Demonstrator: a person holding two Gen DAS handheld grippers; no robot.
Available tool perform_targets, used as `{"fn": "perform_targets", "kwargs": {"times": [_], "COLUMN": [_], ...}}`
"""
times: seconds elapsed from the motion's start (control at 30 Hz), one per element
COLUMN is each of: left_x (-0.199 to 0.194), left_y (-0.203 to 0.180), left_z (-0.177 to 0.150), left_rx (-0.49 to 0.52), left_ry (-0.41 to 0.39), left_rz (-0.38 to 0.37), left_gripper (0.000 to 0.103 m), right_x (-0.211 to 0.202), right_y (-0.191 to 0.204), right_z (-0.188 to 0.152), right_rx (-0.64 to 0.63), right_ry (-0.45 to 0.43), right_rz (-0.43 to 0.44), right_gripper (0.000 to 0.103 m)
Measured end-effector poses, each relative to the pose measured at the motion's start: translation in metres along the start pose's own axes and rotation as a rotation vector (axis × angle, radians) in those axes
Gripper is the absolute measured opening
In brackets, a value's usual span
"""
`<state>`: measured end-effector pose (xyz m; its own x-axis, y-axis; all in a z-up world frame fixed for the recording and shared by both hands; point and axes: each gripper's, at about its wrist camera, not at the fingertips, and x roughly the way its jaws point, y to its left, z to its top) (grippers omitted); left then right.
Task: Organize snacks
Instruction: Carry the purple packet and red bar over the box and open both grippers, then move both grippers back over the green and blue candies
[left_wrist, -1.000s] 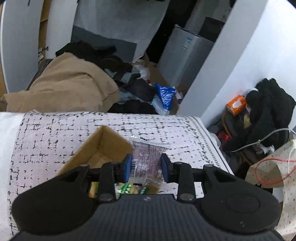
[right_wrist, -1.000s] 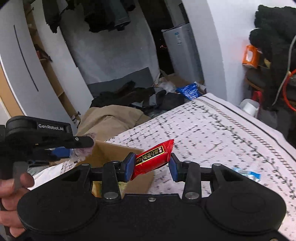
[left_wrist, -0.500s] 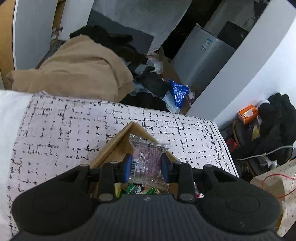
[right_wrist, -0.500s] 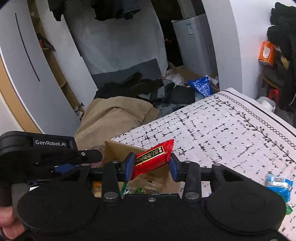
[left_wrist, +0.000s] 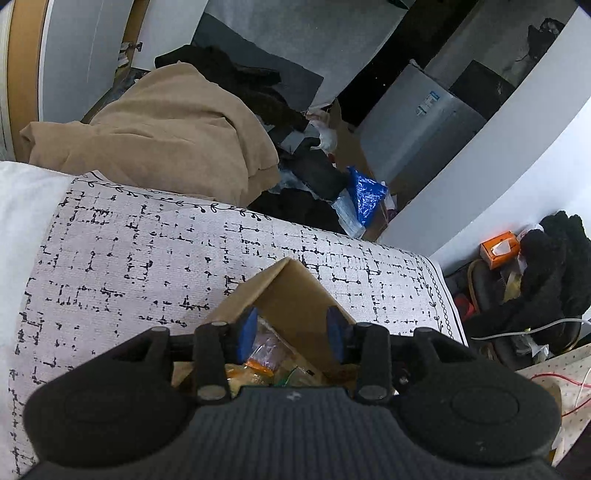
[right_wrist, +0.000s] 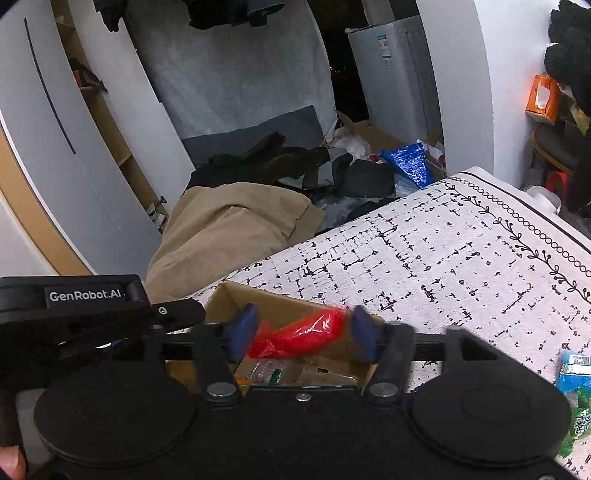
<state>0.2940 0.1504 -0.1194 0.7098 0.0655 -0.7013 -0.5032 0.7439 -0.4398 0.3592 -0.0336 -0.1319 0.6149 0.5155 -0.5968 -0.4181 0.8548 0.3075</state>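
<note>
An open cardboard box (left_wrist: 299, 299) stands on the patterned cloth and holds several snack packets. My left gripper (left_wrist: 291, 332) hangs over it, its jaws opening with nothing between them. The clear purple packet (left_wrist: 267, 349) lies loose in the box below the blue pads. In the right wrist view, my right gripper (right_wrist: 303, 326) is over the same box (right_wrist: 229, 295), its jaws opening. A blurred red packet (right_wrist: 306, 334) sits between the pads, which do not press on it. The left gripper (right_wrist: 192, 312) reaches in from the left, held by a hand.
A blue packet (right_wrist: 574, 369) and a green packet (right_wrist: 580, 424) lie on the cloth (right_wrist: 443, 266) at the right. Beyond the far table edge are a tan blanket (left_wrist: 166, 133), dark clothes and a blue bag (left_wrist: 365, 195) on the floor.
Both grippers moved over the box and their jaws spread. The purple packet dropped from the left gripper into the box. The red packet came loose from the right pads.
</note>
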Motion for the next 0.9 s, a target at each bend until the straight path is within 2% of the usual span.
{"fn": "perform_targets", "kwargs": {"times": [0.1,0.43,0.7,0.83,0.9], "left_x": [-0.002,0.0,-0.003,-0.006,-0.007], "left_y": [0.003,-0.004,-0.022,-0.032,-0.037], "left_z": [0.001,-0.004,-0.016,-0.024,-0.028], "left_rx": [-0.009,-0.001,0.059,0.096,0.113], "left_ry": [-0.007,0.033,0.093,0.091,0.094], "left_rz": [0.01,0.049,0.049,0.041,0.033], "left_gripper": [0.047,0.082,0.089,0.093,0.098], "right_x": [-0.006,-0.042,-0.068,-0.08,-0.084], "right_y": [-0.001,-0.036,-0.057,-0.066,-0.071], "right_z": [0.0,-0.011,-0.02,-0.024,-0.026], "right_rx": [-0.006,0.035,0.041,0.044,0.052], "right_ry": [-0.004,-0.004,-0.015,-0.016,-0.018], "right_rz": [-0.018,-0.104,-0.158,-0.174,-0.184], "right_gripper": [0.069,0.071,0.08,0.083,0.084]}}
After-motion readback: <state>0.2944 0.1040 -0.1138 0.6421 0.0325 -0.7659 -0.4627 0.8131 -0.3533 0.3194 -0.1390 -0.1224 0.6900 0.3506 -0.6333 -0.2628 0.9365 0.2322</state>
